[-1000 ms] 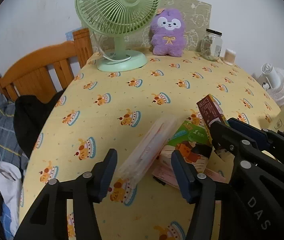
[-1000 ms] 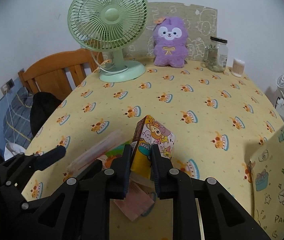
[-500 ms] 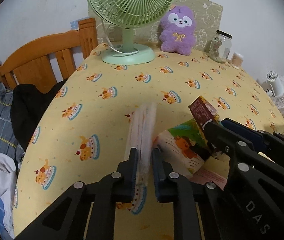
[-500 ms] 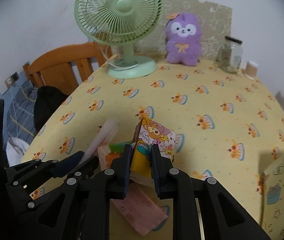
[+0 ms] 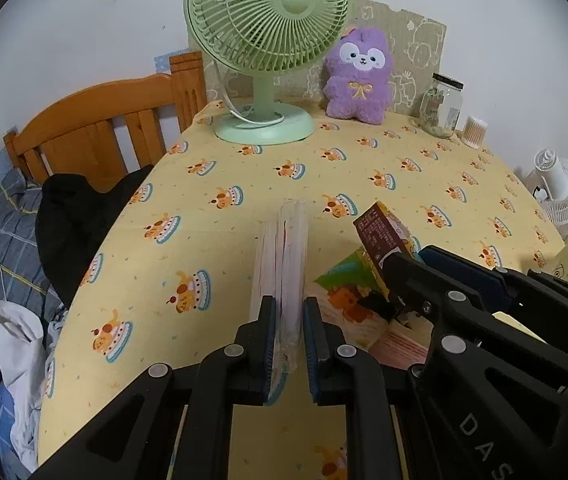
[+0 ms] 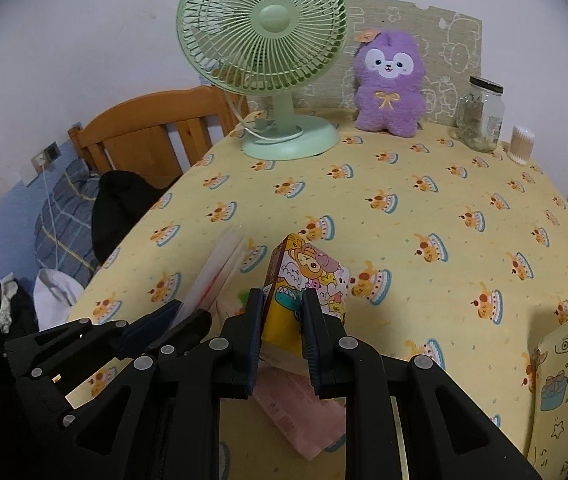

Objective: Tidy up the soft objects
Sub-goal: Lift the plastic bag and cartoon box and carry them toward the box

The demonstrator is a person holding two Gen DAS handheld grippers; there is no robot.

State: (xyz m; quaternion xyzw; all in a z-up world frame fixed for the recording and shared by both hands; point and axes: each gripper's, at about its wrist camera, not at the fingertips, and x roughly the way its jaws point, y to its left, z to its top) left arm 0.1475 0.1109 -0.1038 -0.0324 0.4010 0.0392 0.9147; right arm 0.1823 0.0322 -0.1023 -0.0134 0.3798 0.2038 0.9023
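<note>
My left gripper (image 5: 288, 312) is shut on a clear plastic packet (image 5: 284, 256) with white and red contents, held edge-up above the yellow tablecloth (image 5: 363, 184). To its right, my right gripper (image 6: 282, 308) is shut on a cartoon-printed tissue pack (image 6: 307, 276), also seen from the left wrist view as a tissue pack (image 5: 383, 232) with a dark red back. Beneath them lie a green-and-orange printed pack (image 5: 347, 284) and a pink pack (image 6: 299, 412). The left gripper (image 6: 164, 320) shows at the lower left of the right wrist view with the clear packet (image 6: 220, 272).
A green desk fan (image 5: 268, 32) stands at the table's far side, a purple plush toy (image 5: 359, 76) beside it, then a glass jar (image 5: 441, 106) and a cotton-swab tub (image 5: 473, 132). A wooden headboard (image 5: 96, 128) and bedding lie left. A yellow gift bag (image 6: 563, 380) is at right.
The left jaws were open around the clear packet and have closed on it; the packet now stands upright instead of slanting. The right gripper kept its hold on the tissue pack.
</note>
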